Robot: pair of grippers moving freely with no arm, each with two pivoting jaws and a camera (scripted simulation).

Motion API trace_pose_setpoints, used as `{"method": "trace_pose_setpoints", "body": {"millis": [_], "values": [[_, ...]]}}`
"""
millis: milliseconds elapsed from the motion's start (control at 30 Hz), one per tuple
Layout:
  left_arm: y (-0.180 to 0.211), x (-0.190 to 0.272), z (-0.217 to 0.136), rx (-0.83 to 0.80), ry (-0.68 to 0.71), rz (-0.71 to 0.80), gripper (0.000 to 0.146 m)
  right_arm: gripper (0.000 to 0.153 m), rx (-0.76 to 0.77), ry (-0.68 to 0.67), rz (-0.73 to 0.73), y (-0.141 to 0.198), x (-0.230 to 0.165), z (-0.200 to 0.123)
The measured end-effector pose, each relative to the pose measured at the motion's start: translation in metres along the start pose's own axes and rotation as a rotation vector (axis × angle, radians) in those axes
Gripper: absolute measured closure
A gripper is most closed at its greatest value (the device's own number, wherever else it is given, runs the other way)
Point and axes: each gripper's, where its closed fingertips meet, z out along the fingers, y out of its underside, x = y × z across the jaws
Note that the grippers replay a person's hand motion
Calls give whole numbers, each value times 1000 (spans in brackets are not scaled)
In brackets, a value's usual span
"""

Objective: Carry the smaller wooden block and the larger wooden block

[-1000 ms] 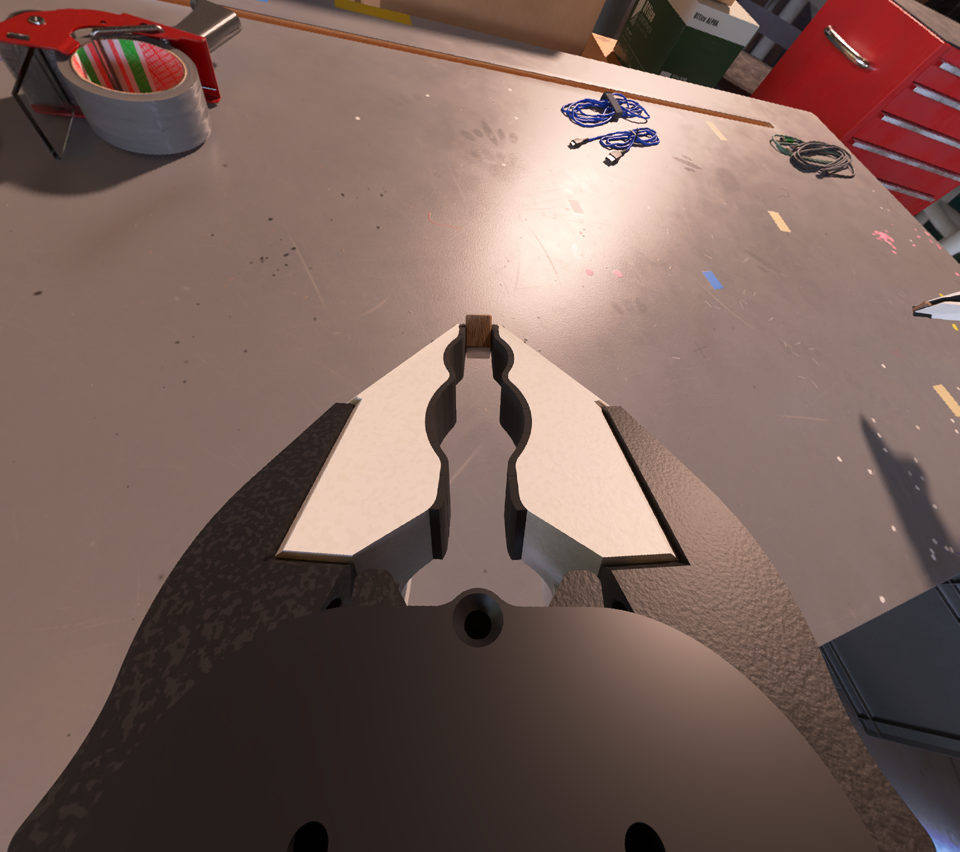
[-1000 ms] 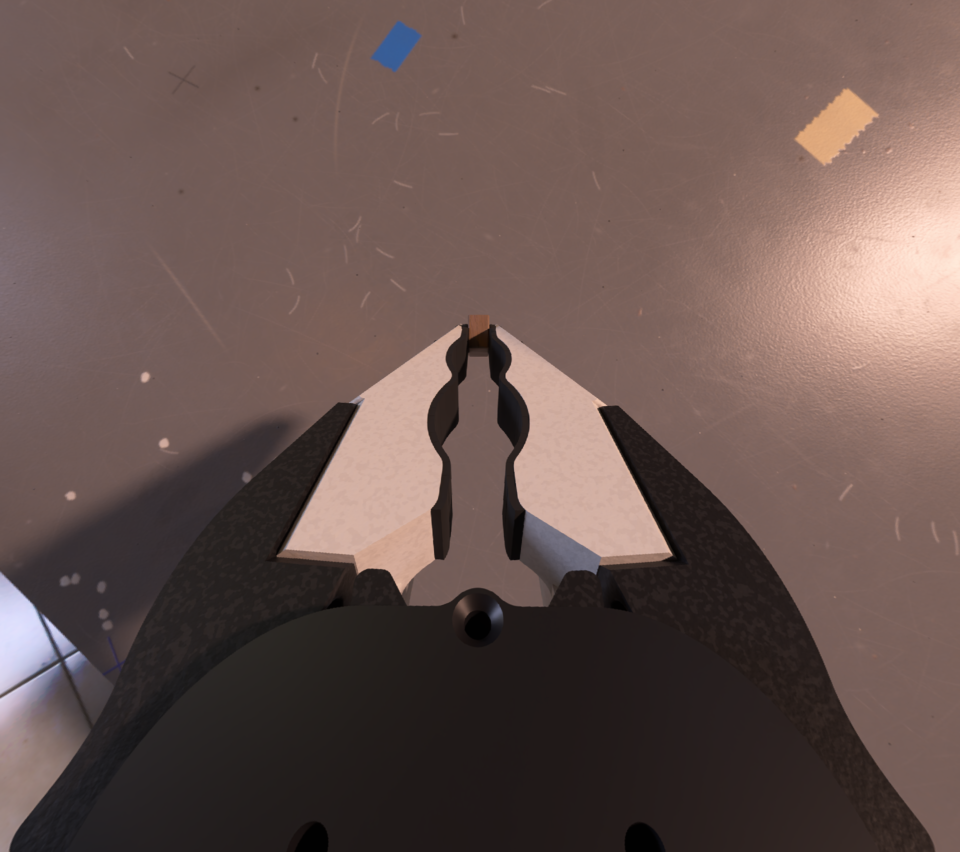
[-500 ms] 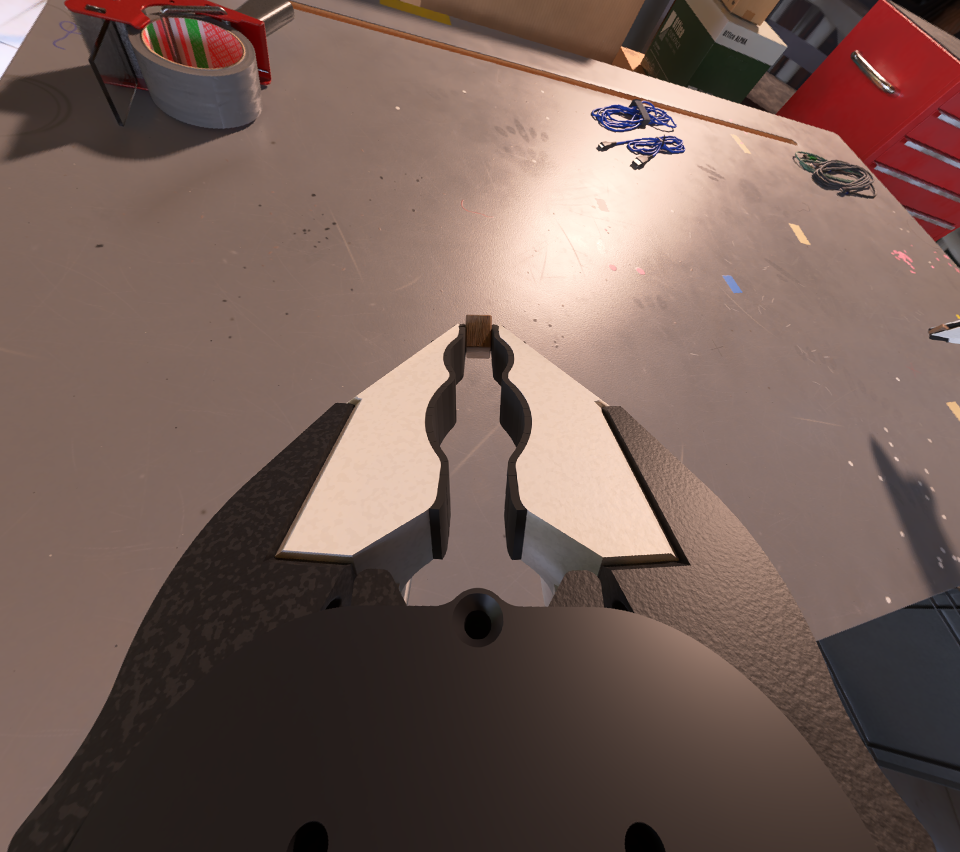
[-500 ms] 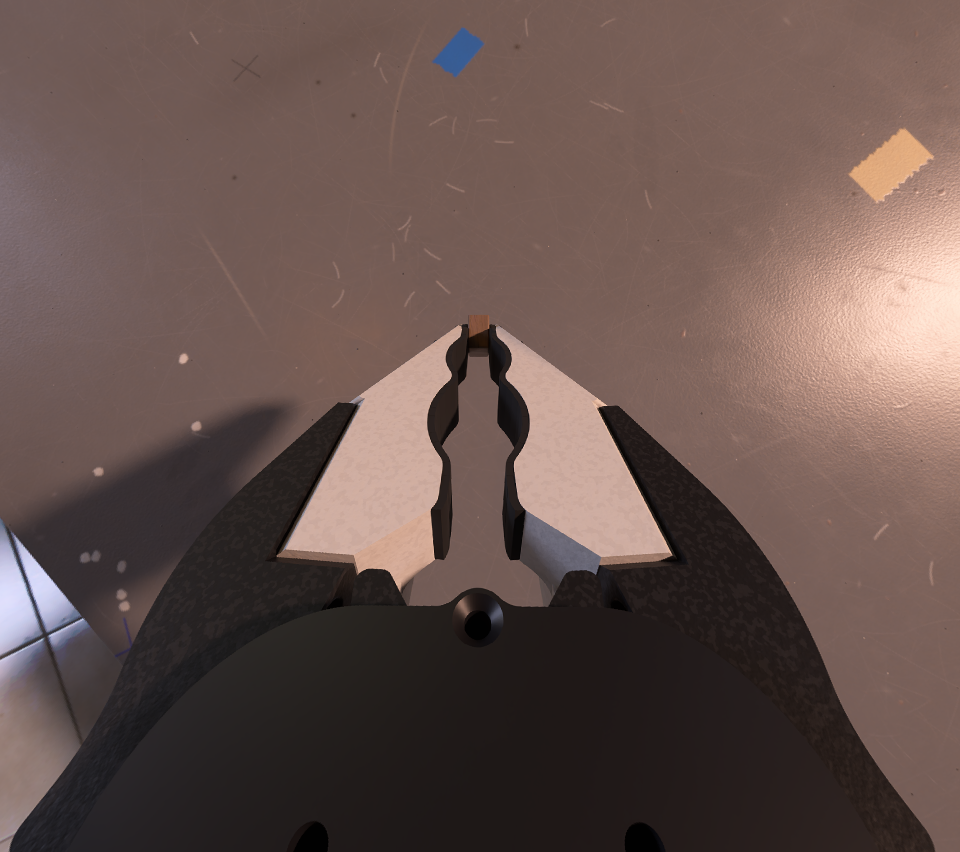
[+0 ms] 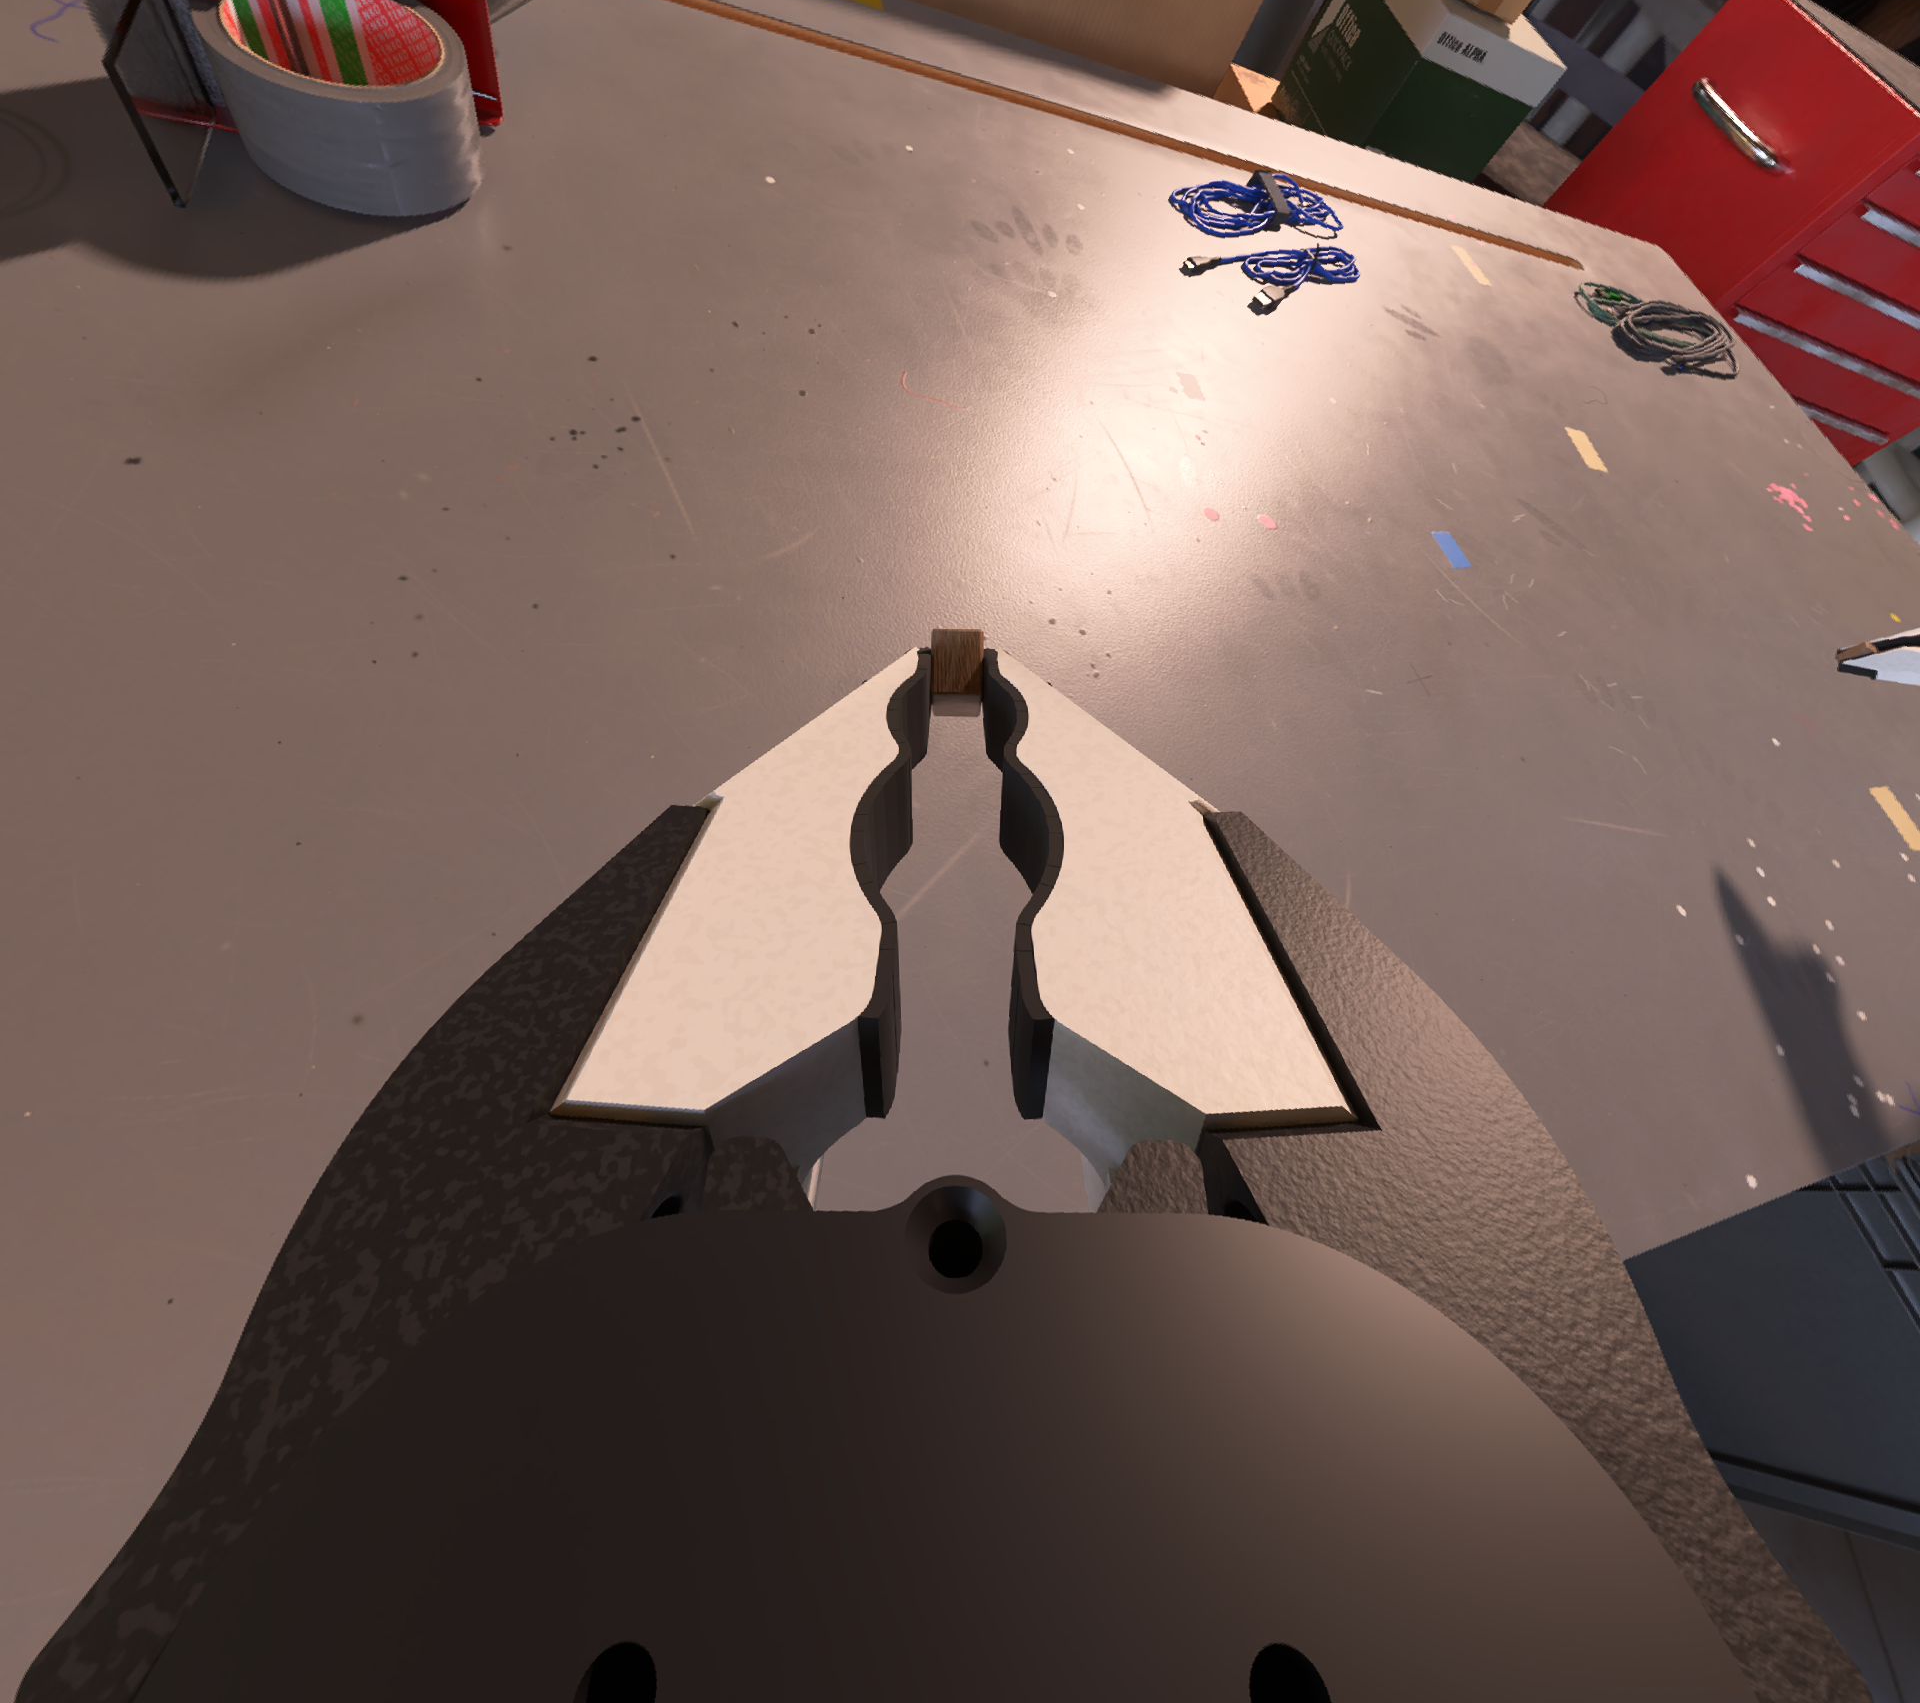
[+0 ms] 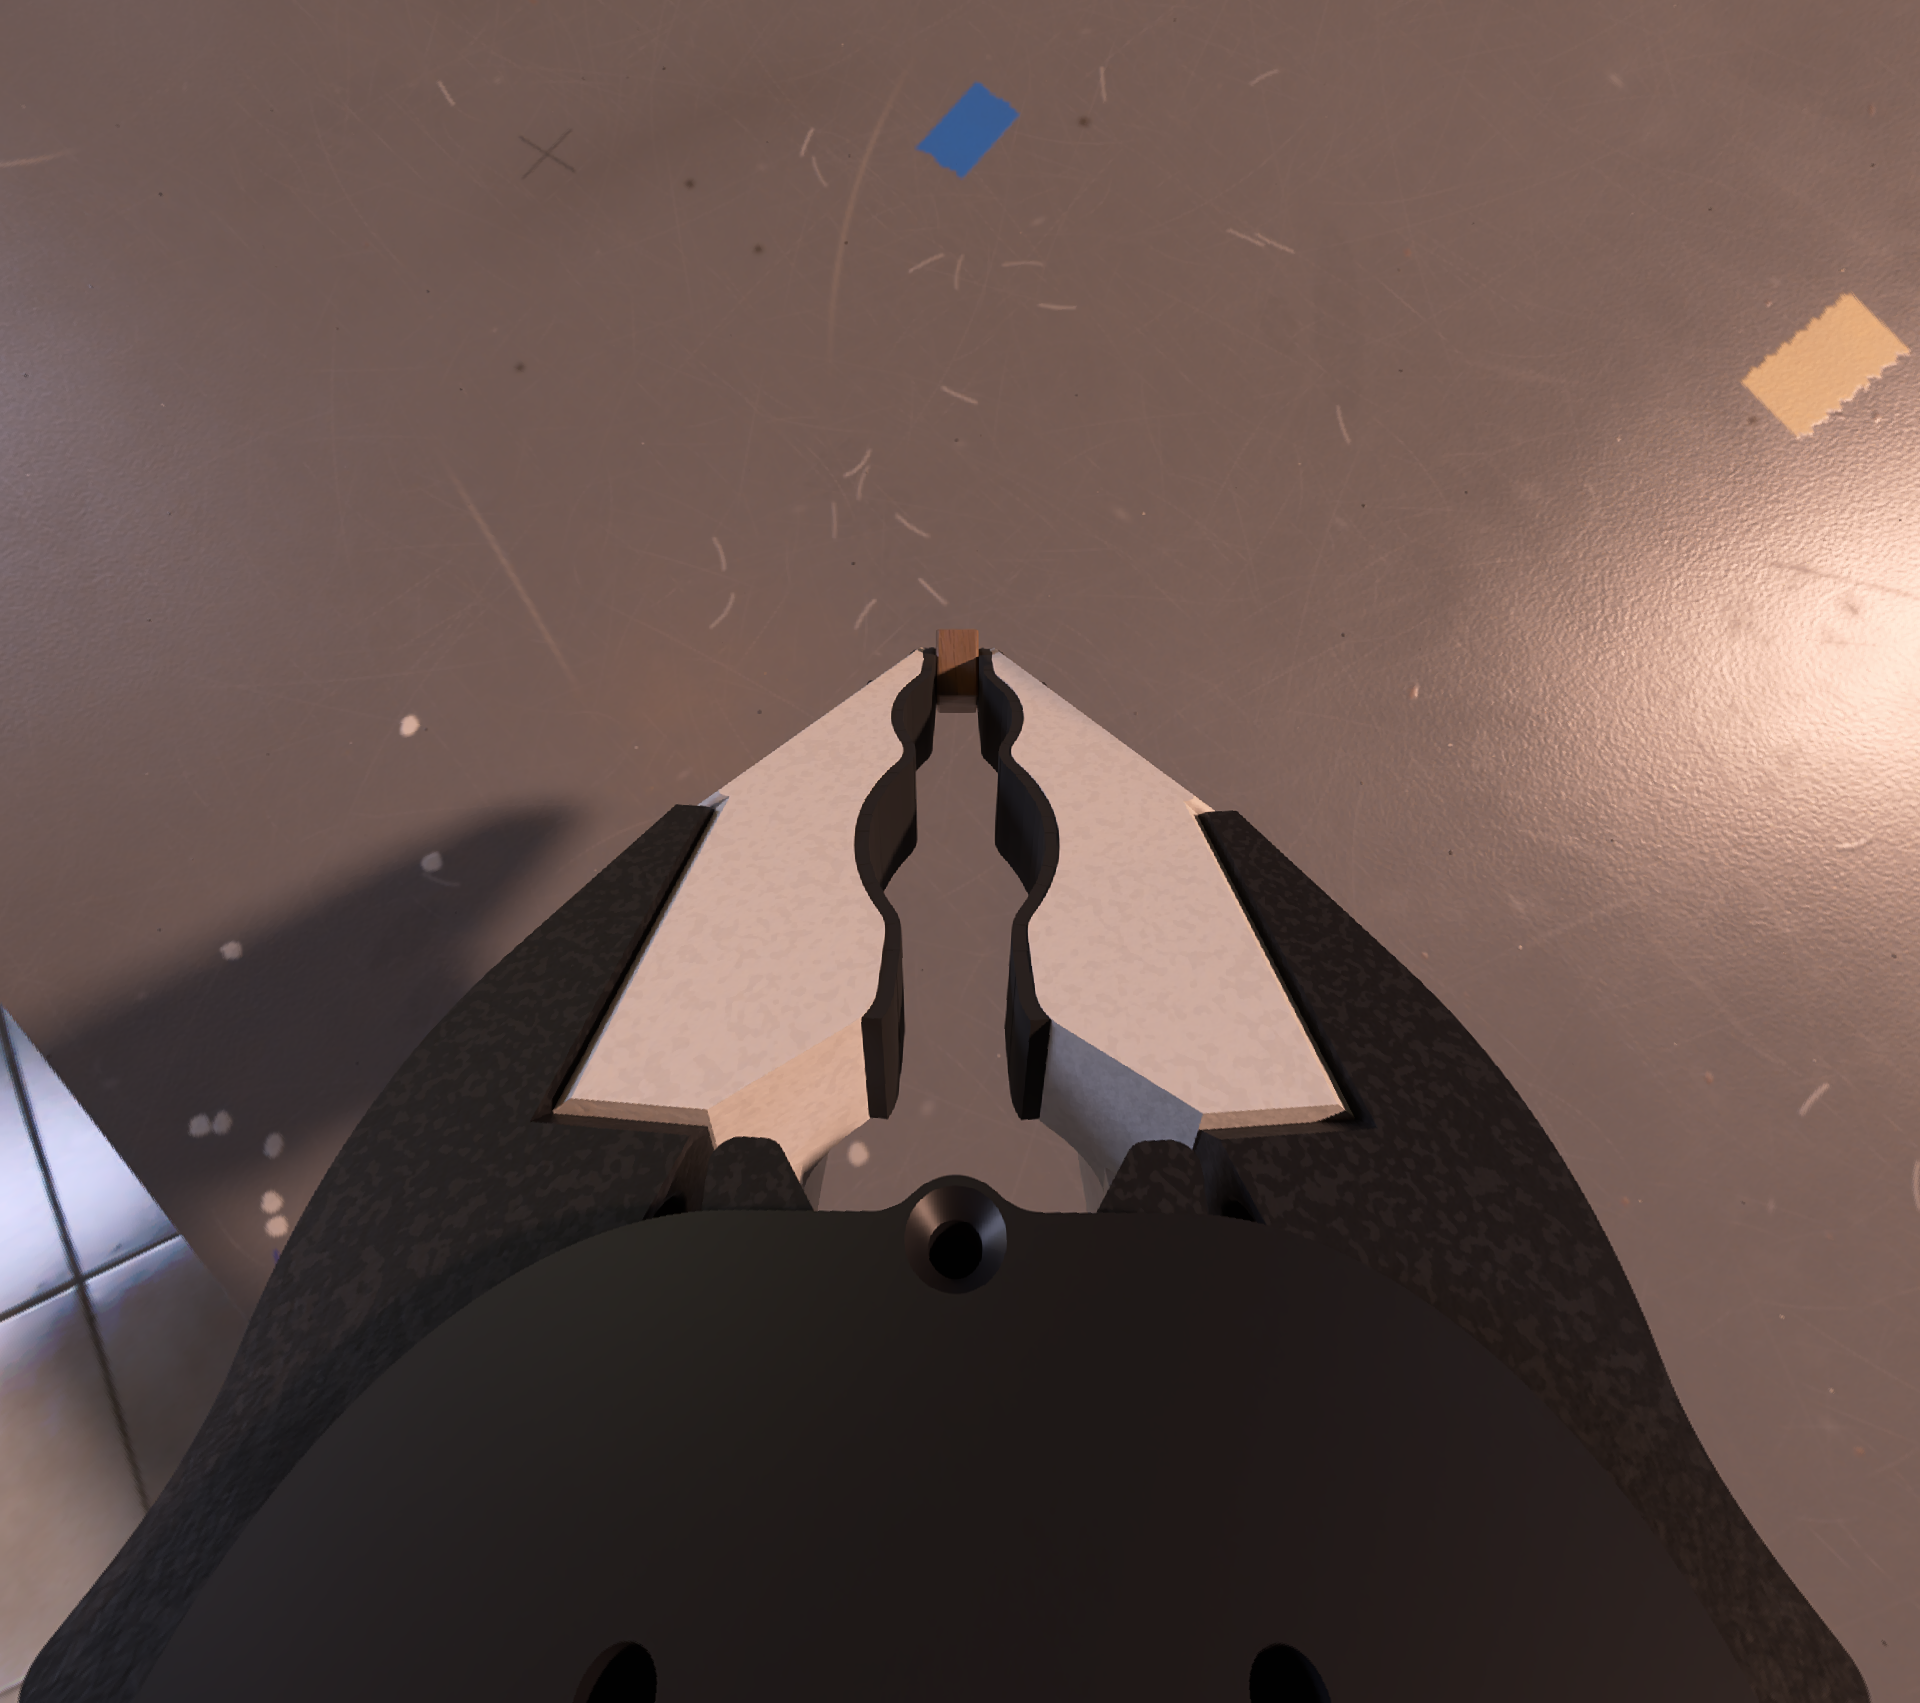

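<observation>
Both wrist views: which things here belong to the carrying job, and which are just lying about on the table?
Job:
- larger wooden block, pinched in the left claw
- smaller wooden block, pinched in the right claw

Lying about:
- tape dispenser
- blue cables
- grey cable
- blue tape scrap
- tan tape scrap

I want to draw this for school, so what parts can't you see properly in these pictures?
- Left wrist view: the larger wooden block is mostly hidden between the left gripper fingertips.
- Right wrist view: the smaller wooden block shows only a sliver, pinched by the right gripper.
- Left wrist view: the right gripper's tip is cut off by the picture's edge.
- Left wrist view: the grey cable coil is too small for detail.
</observation>
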Motion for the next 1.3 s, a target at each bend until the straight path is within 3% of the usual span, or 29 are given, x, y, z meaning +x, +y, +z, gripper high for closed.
{"method": "trace_pose_setpoints", "body": {"millis": [733, 1300], "values": [[8, -14, -3, -4, -28, -28, 137, 146, 15, -55, -20, -19, -34, 19], [0, -54, -46, 80, -146, -78, 137, 146, 7, -156, -56, -95, -66, 95]]}}
